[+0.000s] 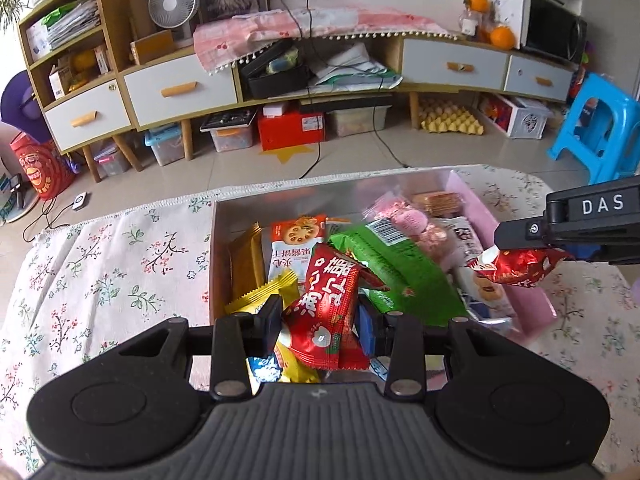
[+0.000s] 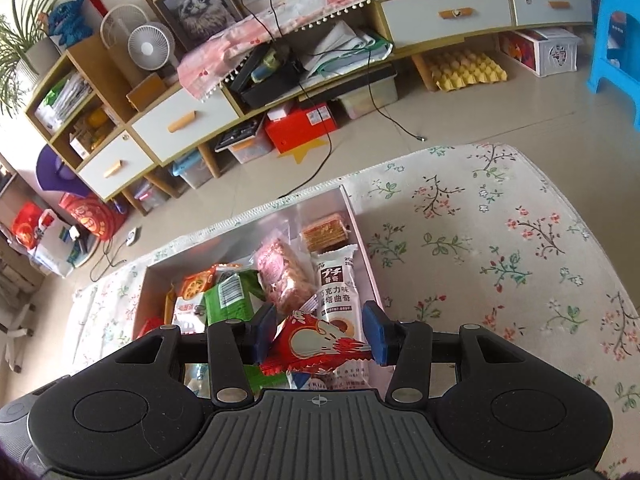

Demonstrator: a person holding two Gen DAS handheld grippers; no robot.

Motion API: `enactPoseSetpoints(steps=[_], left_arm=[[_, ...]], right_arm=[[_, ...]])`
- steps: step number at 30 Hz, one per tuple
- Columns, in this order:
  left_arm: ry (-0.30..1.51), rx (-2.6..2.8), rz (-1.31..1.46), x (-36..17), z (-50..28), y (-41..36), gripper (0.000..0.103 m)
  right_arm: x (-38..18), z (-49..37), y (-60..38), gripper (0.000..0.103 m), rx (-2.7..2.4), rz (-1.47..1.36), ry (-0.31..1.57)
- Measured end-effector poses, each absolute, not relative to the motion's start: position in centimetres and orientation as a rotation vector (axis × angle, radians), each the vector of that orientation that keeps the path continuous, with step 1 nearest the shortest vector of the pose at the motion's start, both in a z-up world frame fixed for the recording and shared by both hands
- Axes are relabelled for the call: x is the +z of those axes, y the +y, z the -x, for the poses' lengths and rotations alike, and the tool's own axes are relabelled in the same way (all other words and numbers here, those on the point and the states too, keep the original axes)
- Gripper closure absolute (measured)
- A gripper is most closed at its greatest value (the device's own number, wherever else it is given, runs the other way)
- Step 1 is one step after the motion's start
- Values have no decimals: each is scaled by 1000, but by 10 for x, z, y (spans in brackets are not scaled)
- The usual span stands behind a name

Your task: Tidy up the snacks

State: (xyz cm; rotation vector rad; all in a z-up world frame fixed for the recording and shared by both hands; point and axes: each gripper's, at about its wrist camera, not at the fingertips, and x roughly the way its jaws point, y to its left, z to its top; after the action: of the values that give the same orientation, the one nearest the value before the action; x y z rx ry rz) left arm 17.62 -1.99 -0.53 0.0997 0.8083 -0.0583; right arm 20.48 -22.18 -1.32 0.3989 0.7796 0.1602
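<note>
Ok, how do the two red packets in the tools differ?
The left tool's red packet is long and flat, printed with big white characters; the right tool's red packet is shorter and puffier, with a cartoon picture. The left tool pinches its packet across the middle; the right tool holds its packet crosswise. Both hang over the pink box.

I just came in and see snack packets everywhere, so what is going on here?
A person is sorting snacks with a hand-held gripper in each hand. The left gripper is shut on a red packet, and the right gripper is shut on another red snack bag. Both hang over the box on the flowered tablecloth, which already holds a green packet, a yellow packet and other snacks. Neither held packet has been set down yet.
</note>
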Motion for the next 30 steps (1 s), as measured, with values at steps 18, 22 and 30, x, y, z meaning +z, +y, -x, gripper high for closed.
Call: enactPoseSetpoints(steps=[18,22,30], left_arm=[[784,-85,-122,6,-165,-27,24],[784,-86,-118,12,-155,-24,15],[799,-66,-110,18,-134,-15,8]], right_arm=[[-15,-200,-221,40,161,-408,816],[-7,-190,-223,32,168,-400,809],[10,-165,-228,24,185,-372,798]])
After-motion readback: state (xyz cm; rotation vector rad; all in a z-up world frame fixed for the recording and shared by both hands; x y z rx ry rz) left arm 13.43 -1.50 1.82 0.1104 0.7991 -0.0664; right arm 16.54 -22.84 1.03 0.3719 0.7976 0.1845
